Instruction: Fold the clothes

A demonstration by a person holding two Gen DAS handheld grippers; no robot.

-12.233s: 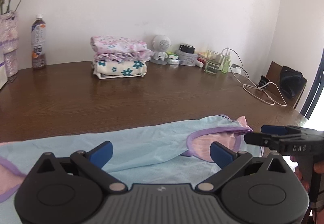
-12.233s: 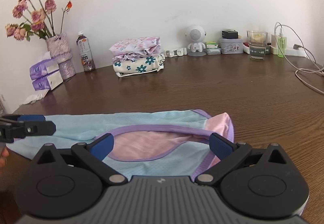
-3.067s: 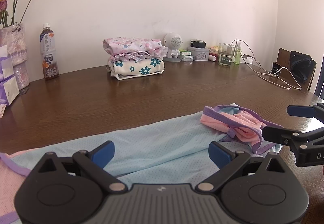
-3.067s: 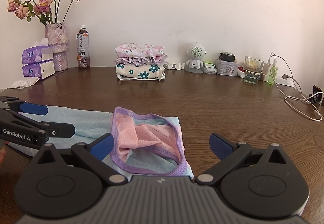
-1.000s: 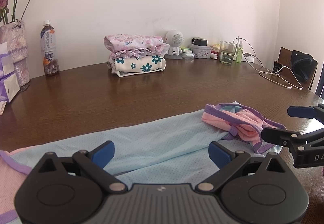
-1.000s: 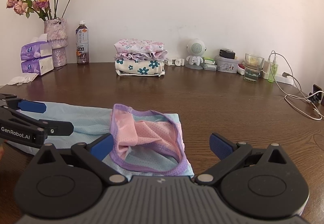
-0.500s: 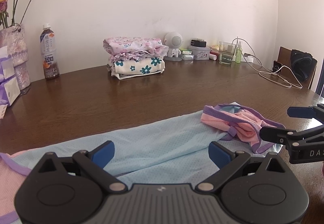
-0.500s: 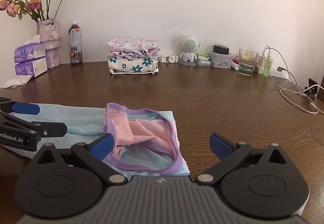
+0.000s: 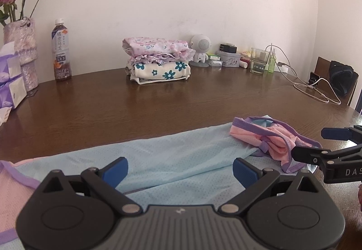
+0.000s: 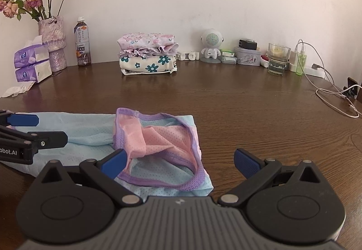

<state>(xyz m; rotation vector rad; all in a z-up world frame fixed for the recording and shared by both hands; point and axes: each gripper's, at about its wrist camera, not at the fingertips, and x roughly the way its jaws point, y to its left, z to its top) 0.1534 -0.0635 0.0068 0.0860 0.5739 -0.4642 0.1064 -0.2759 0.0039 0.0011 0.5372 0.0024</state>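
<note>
Both the left gripper (image 9: pixel 178 167) and the right gripper (image 10: pixel 178 160) were spread over the shirt (image 10: pixel 90 127), its folded edge facing bare bench (image 10: pixel 260 118).

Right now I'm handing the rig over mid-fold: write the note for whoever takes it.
Left hand-held gripper: open, holding nothing, over the middle of the light blue garment.
Right hand-held gripper: open, holding nothing, at the garment's right end.
The garment lies spread along the near edge of the wooden table.
Done: its right end, with the pink lining and purple trim, is folded in on top, loosely bunched.
Left: the left end lies unfolded; fold it in, then tidy.
The stack of folded clothes sits at the back by the wall.
</note>
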